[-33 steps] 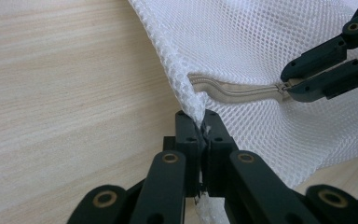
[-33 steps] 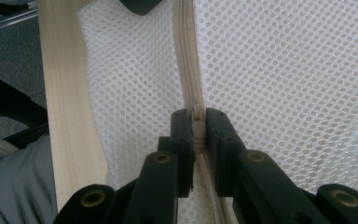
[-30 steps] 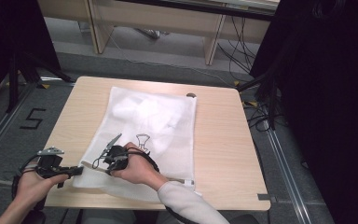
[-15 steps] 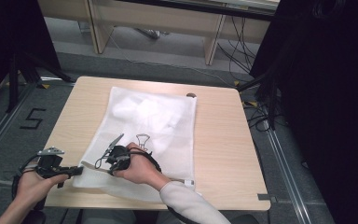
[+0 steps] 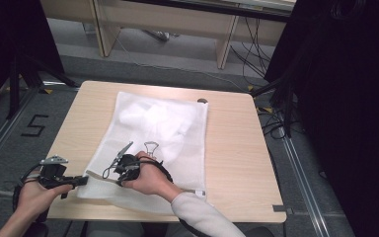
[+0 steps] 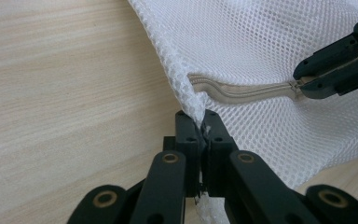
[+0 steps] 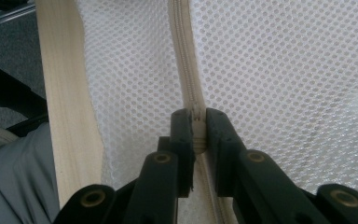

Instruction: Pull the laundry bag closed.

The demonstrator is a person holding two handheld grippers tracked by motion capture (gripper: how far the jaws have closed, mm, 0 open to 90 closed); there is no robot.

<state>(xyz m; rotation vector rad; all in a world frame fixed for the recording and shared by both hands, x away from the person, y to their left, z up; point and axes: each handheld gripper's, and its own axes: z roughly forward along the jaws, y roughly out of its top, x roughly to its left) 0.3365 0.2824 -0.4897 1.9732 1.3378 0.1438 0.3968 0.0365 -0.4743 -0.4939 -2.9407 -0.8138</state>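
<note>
A white mesh bag (image 5: 153, 133) lies flat on the table (image 5: 237, 148), its near edge close to the table's near side and something white bundled inside toward its far end. The left gripper (image 6: 201, 128) sits at the bag's near left corner, jaws closed tight on the mesh there, just left of where the zipper (image 6: 242, 91) begins. The right gripper (image 7: 196, 122) is a little to the right along the same near edge, jaws pinched shut on the zipper's slider. In the high view the right hand (image 5: 148, 177) rests on the bag, and a wire clip (image 5: 151, 147) lies on the mesh just beyond it.
</note>
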